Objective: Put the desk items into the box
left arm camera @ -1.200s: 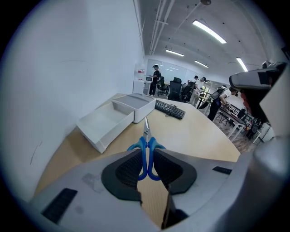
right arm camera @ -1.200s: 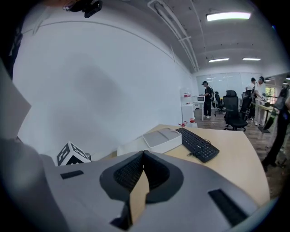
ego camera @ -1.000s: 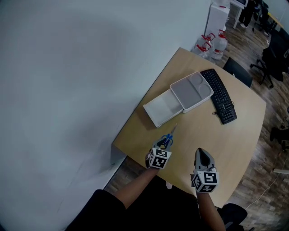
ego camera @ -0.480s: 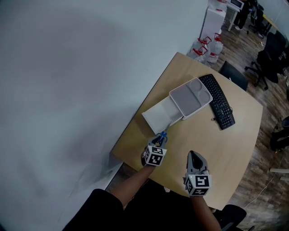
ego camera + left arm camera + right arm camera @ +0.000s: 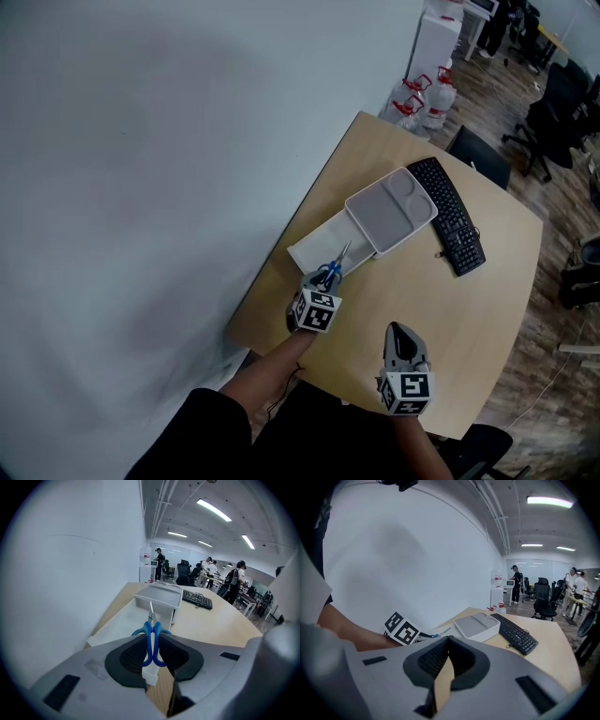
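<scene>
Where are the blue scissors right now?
In the head view the scissors sit left of the middle, pinched in the left claw, just over the near end of the open white tray beside the grey box.

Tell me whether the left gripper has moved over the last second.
Yes. The left gripper, shut on the blue scissors, moved forward toward the white box; the blade tips now overlap its near edge, having been short of it earlier.

- Head view: high overhead, facing steeply down onto the table [image 5: 441, 309], well back from it.
- Left gripper view: low and close, facing along the table toward box [image 5: 158, 603] and keyboard [image 5: 198, 600].
- Right gripper view: low, farther back, sharing that same box, keyboard and table.
</scene>
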`<state>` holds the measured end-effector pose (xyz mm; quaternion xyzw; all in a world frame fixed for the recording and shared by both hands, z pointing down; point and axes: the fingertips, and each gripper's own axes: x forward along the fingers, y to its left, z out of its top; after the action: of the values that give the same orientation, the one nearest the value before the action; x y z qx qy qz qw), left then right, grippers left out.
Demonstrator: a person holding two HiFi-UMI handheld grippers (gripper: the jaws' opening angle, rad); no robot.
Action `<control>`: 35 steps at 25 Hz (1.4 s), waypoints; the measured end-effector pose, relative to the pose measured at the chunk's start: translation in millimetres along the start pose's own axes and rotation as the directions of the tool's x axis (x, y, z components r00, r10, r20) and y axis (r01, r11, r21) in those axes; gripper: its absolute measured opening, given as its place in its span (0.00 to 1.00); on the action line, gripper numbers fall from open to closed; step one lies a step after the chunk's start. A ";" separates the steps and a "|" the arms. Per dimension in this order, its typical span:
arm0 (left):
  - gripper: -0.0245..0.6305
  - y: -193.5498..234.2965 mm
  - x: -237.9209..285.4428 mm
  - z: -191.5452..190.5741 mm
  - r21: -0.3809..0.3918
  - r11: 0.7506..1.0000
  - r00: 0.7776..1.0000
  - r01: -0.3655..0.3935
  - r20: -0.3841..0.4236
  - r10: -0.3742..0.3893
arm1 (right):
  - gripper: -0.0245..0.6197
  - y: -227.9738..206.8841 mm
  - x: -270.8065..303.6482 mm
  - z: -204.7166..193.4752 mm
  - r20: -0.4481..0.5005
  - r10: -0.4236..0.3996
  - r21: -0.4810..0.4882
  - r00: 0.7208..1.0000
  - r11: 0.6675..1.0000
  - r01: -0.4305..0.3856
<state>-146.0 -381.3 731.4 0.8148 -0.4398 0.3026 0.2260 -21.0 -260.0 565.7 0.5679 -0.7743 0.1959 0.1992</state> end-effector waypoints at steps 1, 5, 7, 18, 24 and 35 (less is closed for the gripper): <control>0.17 4.4 4.7 3.8 0.002 1.000 1.000 -0.001 -0.003 0.001 | 0.13 -2.7 1.6 0.7 -0.003 -0.007 0.004 1.000 1.000 0.007; 0.17 18.1 25.3 12.4 0.034 0.999 1.000 -0.009 -0.024 0.010 | 0.13 -13.6 7.5 -0.9 -0.017 -0.029 0.018 0.999 0.999 0.030; 0.17 23.3 35.9 13.9 0.047 0.999 0.999 -0.010 -0.040 0.012 | 0.13 -18.5 11.2 -0.7 -0.023 -0.035 0.025 0.999 0.999 0.036; 0.17 27.2 79.9 0.9 0.176 0.984 0.988 0.039 -0.157 -0.011 | 0.13 -36.5 22.0 -3.3 -0.054 -0.074 0.050 0.996 0.996 0.077; 0.17 29.3 86.3 -5.0 0.210 0.978 0.982 0.016 -0.187 0.024 | 0.13 -48.9 22.0 -14.7 -0.066 -0.106 0.073 0.992 0.991 0.111; 0.19 27.5 88.5 -7.4 0.187 0.982 0.982 0.019 -0.188 0.017 | 0.13 -40.6 19.5 -17.5 -0.069 -0.100 0.075 0.993 0.992 0.105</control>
<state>-133.6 -441.9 800.7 0.8005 -0.3854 0.4184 0.1889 14.1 -277.6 593.9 0.6076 -0.7289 0.2340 0.2116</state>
